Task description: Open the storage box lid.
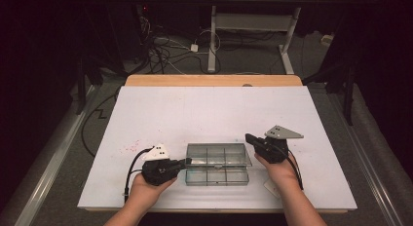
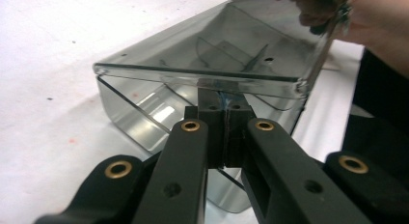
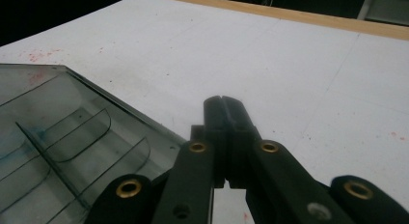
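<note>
Your left gripper (image 1: 186, 161), nearest you, has its jaws clamped on the front rim of the lid (image 2: 202, 82), at the left end of the clear compartment box (image 1: 217, 176). That box lies on the white board (image 1: 204, 109), with the lid raised and tilted back above its divided base. Your right gripper (image 1: 248, 137) hangs just off the box's right end, jaws pressed together on nothing, apart from the lid. Beyond the box, the board's wooden edge (image 1: 214, 80).
</note>
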A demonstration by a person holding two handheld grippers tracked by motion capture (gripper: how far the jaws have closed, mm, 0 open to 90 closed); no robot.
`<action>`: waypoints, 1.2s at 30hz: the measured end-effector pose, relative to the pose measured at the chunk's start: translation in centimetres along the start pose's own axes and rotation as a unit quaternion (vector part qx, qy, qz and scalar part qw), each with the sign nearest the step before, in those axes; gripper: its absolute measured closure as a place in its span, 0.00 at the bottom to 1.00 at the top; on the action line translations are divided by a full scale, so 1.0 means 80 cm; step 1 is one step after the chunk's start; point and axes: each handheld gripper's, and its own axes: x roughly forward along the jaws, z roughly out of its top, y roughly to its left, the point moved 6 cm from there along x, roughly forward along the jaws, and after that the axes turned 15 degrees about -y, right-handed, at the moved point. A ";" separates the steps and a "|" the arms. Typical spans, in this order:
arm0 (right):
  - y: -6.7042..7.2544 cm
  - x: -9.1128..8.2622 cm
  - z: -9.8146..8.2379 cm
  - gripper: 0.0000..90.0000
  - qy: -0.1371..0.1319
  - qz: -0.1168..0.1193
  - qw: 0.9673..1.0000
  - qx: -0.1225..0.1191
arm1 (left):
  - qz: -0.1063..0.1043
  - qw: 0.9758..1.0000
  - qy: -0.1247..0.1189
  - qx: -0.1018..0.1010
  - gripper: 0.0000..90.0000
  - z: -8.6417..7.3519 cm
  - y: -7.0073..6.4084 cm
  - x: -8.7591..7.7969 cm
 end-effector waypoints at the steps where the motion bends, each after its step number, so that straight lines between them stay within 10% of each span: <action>1: 0.000 0.001 0.001 1.00 -0.001 0.001 1.000 0.000 | -0.001 1.000 -0.001 -0.003 0.97 0.002 0.001 0.001; 36: -0.004 0.022 0.028 1.00 -0.034 0.008 0.999 -0.004 | 0.029 0.999 -0.025 0.000 0.97 0.049 0.046 0.022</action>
